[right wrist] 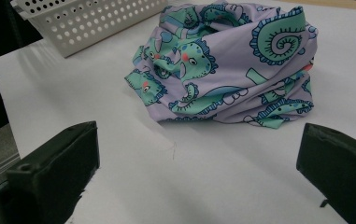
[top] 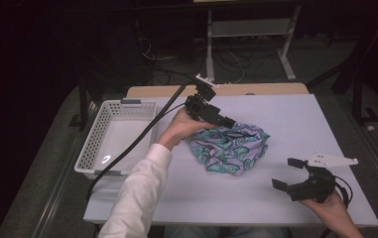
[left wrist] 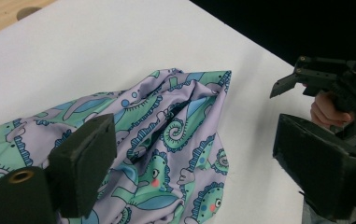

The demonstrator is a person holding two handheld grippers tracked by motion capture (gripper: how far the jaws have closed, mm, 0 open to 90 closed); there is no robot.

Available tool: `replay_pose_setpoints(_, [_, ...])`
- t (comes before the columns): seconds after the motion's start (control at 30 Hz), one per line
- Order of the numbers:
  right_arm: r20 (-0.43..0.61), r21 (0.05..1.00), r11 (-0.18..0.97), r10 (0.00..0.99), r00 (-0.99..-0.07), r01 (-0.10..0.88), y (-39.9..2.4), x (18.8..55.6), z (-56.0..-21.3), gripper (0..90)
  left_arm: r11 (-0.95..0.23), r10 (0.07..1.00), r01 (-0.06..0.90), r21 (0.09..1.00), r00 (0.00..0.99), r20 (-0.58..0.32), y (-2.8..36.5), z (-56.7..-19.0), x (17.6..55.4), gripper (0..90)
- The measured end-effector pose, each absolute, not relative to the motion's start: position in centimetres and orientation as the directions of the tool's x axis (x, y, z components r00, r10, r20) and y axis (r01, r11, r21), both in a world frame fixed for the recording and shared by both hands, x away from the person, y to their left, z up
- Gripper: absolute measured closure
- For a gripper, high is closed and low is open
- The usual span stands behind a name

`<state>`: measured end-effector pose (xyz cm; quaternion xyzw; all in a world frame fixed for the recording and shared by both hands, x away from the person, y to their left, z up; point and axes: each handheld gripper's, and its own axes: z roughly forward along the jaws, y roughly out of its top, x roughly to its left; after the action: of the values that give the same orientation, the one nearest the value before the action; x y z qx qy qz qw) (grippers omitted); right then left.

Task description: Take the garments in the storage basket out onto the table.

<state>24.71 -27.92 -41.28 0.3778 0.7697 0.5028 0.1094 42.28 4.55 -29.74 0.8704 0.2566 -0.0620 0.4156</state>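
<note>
On the white table (top: 285, 119) in a dark room, both grippers (top: 226, 123) (top: 286, 174) gape beside patterned cloth (top: 231, 146).

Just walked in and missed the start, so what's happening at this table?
A person holds a hand-held gripper in each hand. The left one, jaws open, is at the far edge of a crumpled patterned cloth on the white table. The right one is open too, near the table's front edge, apart from the cloth. A white basket sits at the left.
</note>
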Motion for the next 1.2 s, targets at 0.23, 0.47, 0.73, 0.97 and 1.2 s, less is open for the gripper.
replay_pose_setpoints(0.23, [0.212, 0.856, 0.208, 0.692, -0.69, 0.473, -27.9, 24.7, -41.3, 0.0, -0.507, 0.419, 0.496, 0.705, 0.857, -0.301, 6.3, -29.3, 41.9, 0.0])
replay_pose_setpoints(0.47, [0.212, 0.857, 0.209, 0.692, -0.69, 0.472, -27.9, 24.7, -41.3, 0.0, -0.481, 0.456, 0.493, 0.725, 0.847, -0.273, 8.8, -28.9, 41.4, 0.0])
replay_pose_setpoints(0.73, [0.211, 0.857, 0.208, 0.694, -0.689, 0.472, -27.9, 24.7, -41.3, 0.0, -0.452, 0.486, 0.49, 0.745, 0.836, -0.255, 11.5, -29.1, 40.5, 0.0])
replay_pose_setpoints(0.97, [0.21, 0.856, 0.209, 0.694, -0.689, 0.472, -27.8, 24.7, -41.3, 0.0, -0.435, 0.496, 0.49, 0.756, 0.831, -0.253, 13.3, -29.4, 39.3, 0.0])
replay_pose_setpoints(1.2, [0.209, 0.855, 0.213, 0.693, -0.69, 0.473, -27.8, 24.7, -41.3, 0.0, -0.427, 0.506, 0.483, 0.764, 0.828, -0.241, 14.7, -29.5, 38.3, 0.0])
